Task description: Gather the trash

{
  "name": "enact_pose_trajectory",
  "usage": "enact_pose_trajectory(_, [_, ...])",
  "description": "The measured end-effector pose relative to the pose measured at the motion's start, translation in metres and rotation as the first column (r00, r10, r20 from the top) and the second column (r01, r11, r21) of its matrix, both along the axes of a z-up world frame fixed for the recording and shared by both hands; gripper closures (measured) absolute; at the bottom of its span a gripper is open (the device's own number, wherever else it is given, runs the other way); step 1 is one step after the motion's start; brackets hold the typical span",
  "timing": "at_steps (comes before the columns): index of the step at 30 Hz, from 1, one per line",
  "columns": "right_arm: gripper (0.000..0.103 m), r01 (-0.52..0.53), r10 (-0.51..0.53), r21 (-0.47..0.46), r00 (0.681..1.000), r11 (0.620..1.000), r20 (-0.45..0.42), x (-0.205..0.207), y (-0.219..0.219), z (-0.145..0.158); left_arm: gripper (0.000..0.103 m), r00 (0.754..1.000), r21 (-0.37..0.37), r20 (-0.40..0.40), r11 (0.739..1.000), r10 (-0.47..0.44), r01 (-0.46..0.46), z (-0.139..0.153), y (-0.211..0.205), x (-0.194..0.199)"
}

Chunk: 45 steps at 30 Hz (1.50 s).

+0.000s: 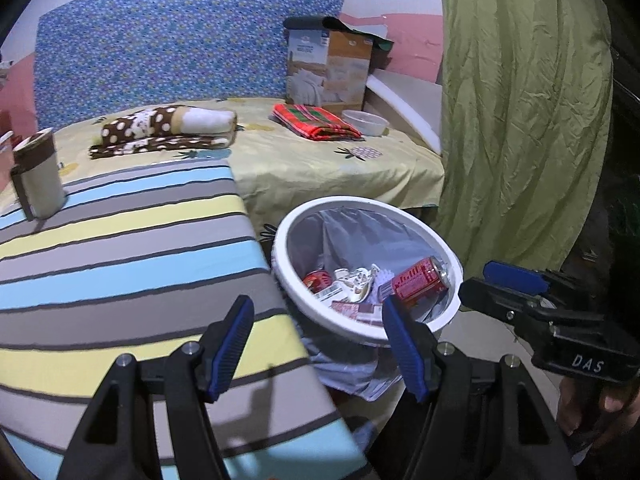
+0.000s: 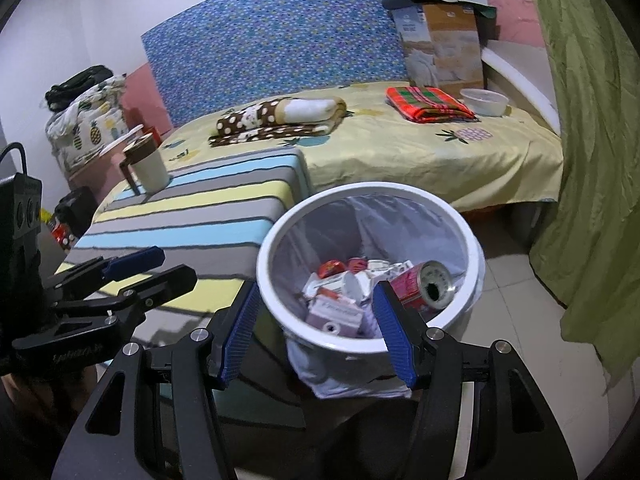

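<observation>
Spreading across the 12 o'clock half of both views: a bed [image 2: 400, 160] in a yellow pineapple-print sheet, backed by a blue patterned headboard [image 2: 288, 28]. Hanging down the 3 o'clock edge: a crumpled green curtain [image 1: 520, 120]. Filling the 9 o'clock side of the left wrist view: a striped table [image 1: 120, 260] in grey, blue and yellow bands. Standing just beside that table's edge on the tiled floor, near 5 o'clock of centre in the left view and dead centre in the right: a white trash bin [image 2: 276, 224] lined with a pale bag. Lying inside it: a red soda can [image 2: 424, 284] at the 3 o'clock side, touching crumpled white wrappers [image 2: 352, 280] and a small pink carton [image 2: 336, 312]. Sitting at the bed's 1 o'clock corner: a cardboard box [image 1: 328, 68], with a folded red plaid cloth [image 1: 316, 122] and a white bowl [image 1: 366, 122] just before it. Resting mid-bed: a brown polka-dot blanket [image 1: 168, 128]. Standing at the table's 10 o'clock end: a cream mug [image 2: 148, 166] with a brown rim. Hovering at 6 o'clock with blue pads spread wide and nothing between them: the left gripper [image 1: 320, 344] over the table edge, and the right gripper [image 2: 316, 334] framing the bin's near rim.
</observation>
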State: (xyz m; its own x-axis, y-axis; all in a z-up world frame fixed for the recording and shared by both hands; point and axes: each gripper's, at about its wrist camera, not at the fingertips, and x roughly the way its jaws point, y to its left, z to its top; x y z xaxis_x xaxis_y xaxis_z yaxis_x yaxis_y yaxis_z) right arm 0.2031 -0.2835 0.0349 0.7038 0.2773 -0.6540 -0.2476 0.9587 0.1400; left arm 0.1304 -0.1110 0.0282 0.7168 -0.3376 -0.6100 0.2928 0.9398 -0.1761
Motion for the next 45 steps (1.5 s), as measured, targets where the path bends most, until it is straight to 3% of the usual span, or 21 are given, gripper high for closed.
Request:
enact_pose_trajectory(11, [0.042, -0.024, 0.024, -0.014, 1.0, 1.0, 0.02, -0.029, 0.016, 0.002, 0.034, 0.997, 0.007, 0.01, 0.997, 0.073, -0.073, 0.0, 0.021, -0.033])
enact_pose_trajectory(21, [0.042, -0.028, 0.029, -0.025, 0.999, 0.999, 0.037, -0.044, 0.02, 0.005, 0.034, 0.996, 0.012, 0.024, 0.996, 0.086, -0.086, 0.003, 0.025, -0.058])
enact_pose_trajectory(45, [0.042, -0.022, 0.022, -0.014, 0.999, 1.0, 0.045, -0.051, 0.019, 0.003, 0.034, 0.995, 0.028, 0.04, 0.995, 0.094, -0.095, 0.007, 0.024, -0.069])
